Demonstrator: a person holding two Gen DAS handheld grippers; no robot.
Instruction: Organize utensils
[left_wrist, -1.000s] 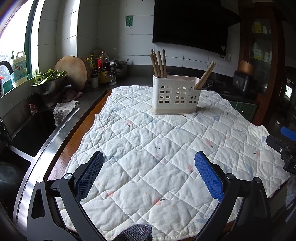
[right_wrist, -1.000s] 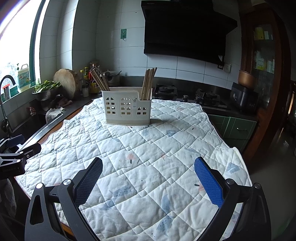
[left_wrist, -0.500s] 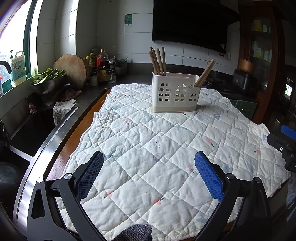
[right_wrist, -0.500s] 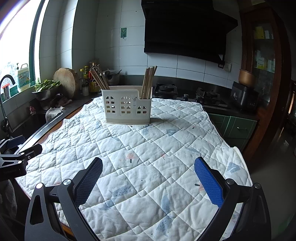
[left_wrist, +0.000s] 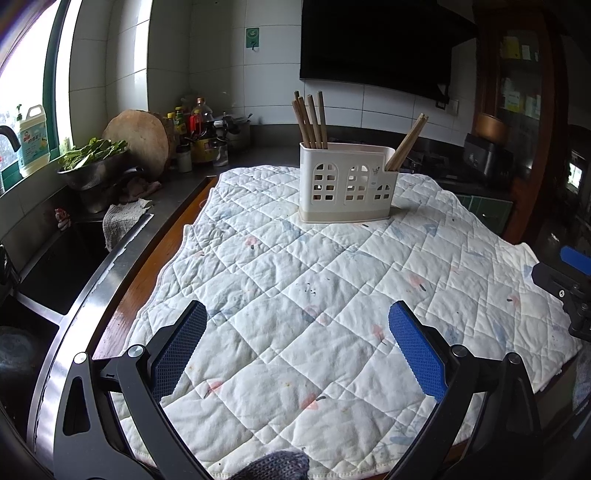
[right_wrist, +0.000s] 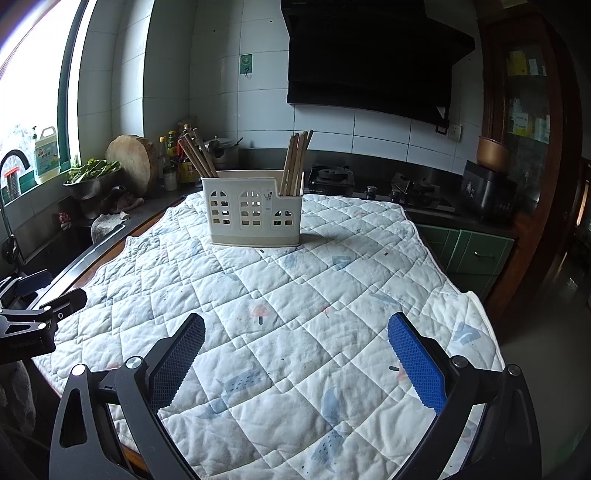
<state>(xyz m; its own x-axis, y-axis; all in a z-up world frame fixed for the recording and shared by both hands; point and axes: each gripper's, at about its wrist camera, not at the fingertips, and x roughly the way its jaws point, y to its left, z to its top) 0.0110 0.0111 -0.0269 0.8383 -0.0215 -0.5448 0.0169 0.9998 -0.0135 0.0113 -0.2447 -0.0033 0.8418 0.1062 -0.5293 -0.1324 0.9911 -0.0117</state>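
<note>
1. Your left gripper (left_wrist: 297, 343) sits above the near edge of the quilted cloth (left_wrist: 332, 280), jaws spread wide, nothing between the blue pads.
2. Your right gripper (right_wrist: 295, 350) is in the same config: wide apart, empty, over the cloth's near part.
3. The white utensil holder (right_wrist: 255, 212) stands upright on the far part of the cloth, well apart from both grippers.
4. Left chopstick bundle (right_wrist: 197, 155): in the holder's left compartment, leaning left in the right wrist view.
5. Right chopstick bundle (right_wrist: 295, 162): in the right compartment, near upright in that view.
6. Ref. items on the counter at left: round wooden board (left_wrist: 138, 138), metal bowl of greens (left_wrist: 92, 162), bottles (left_wrist: 192, 122).
</note>
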